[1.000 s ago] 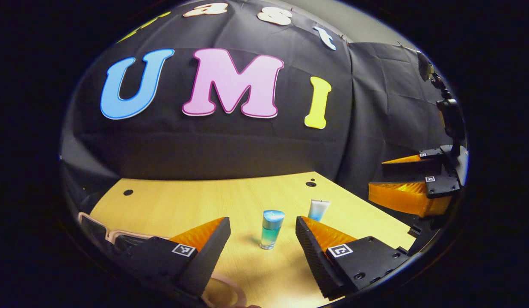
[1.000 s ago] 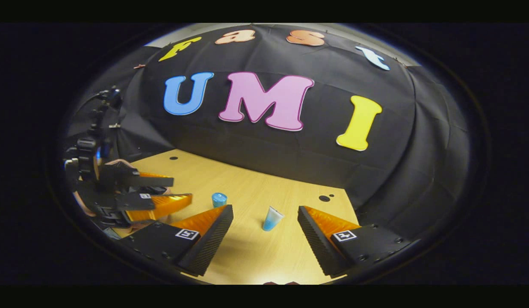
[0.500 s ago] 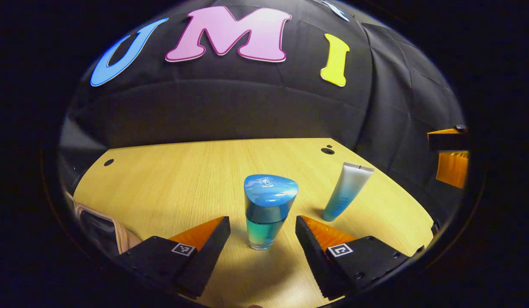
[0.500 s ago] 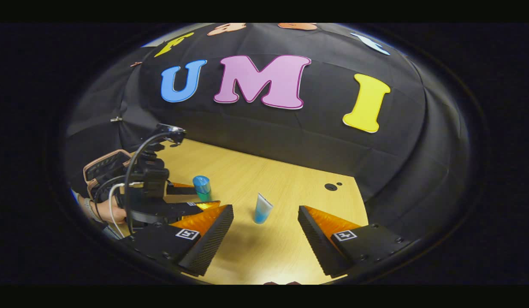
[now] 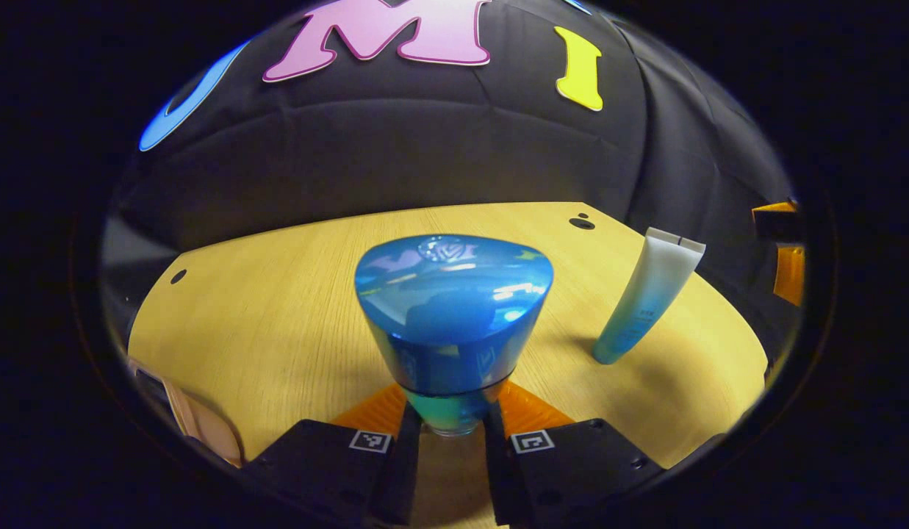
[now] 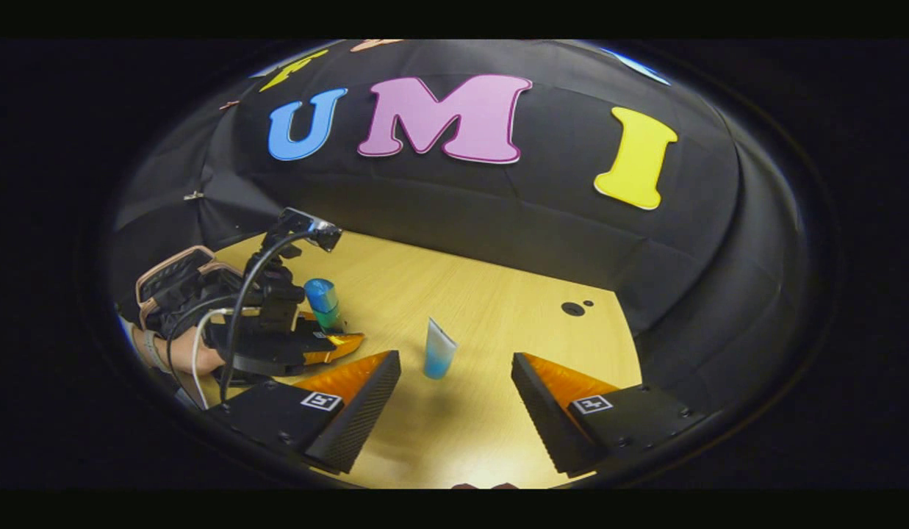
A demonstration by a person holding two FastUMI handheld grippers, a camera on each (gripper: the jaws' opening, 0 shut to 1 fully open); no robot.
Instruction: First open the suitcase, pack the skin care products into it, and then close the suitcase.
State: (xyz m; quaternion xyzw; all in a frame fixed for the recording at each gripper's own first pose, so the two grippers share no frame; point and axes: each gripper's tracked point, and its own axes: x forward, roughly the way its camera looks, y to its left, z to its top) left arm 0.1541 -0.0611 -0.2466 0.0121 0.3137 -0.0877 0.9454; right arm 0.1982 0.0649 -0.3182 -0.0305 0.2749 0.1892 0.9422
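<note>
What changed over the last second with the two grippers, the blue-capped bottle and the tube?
The left gripper moved forward to the blue-capped bottle and closed its fingers on the base; a second ago they stood wide apart. The right gripper came slightly nearer the tube but stayed open. Bottle and tube stayed upright on the table.

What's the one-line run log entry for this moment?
left hand-held gripper: shut on bottle | right hand-held gripper: open, facing tube | tube: upright on table
</note>
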